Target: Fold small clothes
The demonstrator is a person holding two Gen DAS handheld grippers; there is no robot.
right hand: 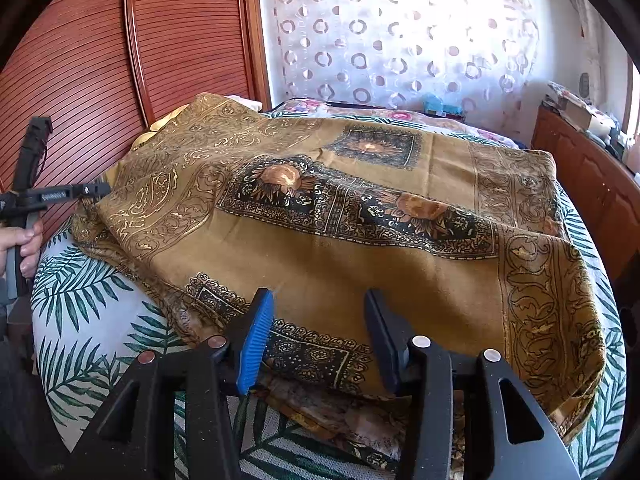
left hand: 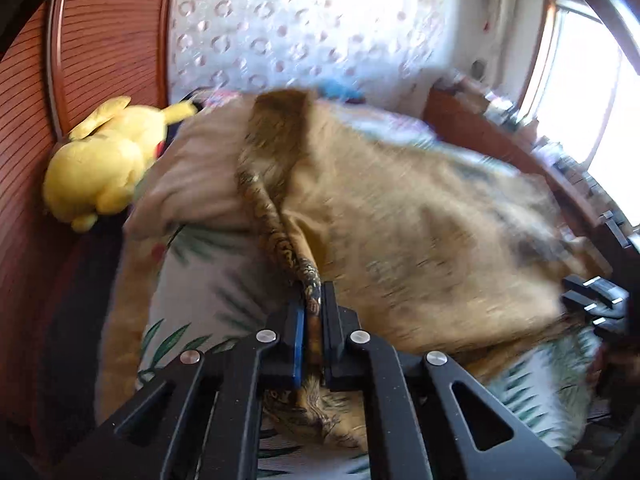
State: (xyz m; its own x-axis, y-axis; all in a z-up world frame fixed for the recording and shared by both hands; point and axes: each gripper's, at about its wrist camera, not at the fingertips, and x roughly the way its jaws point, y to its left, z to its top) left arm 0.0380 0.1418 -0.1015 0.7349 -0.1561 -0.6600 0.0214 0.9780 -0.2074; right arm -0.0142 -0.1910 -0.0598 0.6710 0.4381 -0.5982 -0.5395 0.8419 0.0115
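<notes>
A golden-brown cloth (right hand: pixel 320 248) with black ornamental panels lies spread and partly doubled over the bed. In the right wrist view my right gripper (right hand: pixel 318 316) stands open over the cloth's near edge, and its blue-padded fingers (right hand: pixel 256 336) do not press on the fabric. In the left wrist view my left gripper (left hand: pixel 314 304) is shut on a raised ridge of the cloth (left hand: pixel 400 208), which runs up from the jaws. The right wrist view shows the left gripper (right hand: pixel 94 190) at the cloth's left edge, held by a hand (right hand: pixel 24 244). The left view is blurred.
The bed has a white sheet with green palm leaves (right hand: pixel 80 312). A yellow plush toy (left hand: pixel 100 168) lies against the red-brown slatted wardrobe door (right hand: pixel 80 60) on the left. A wooden cabinet (right hand: pixel 580 168) stands to the right, and a dotted curtain (right hand: pixel 380 40) hangs behind.
</notes>
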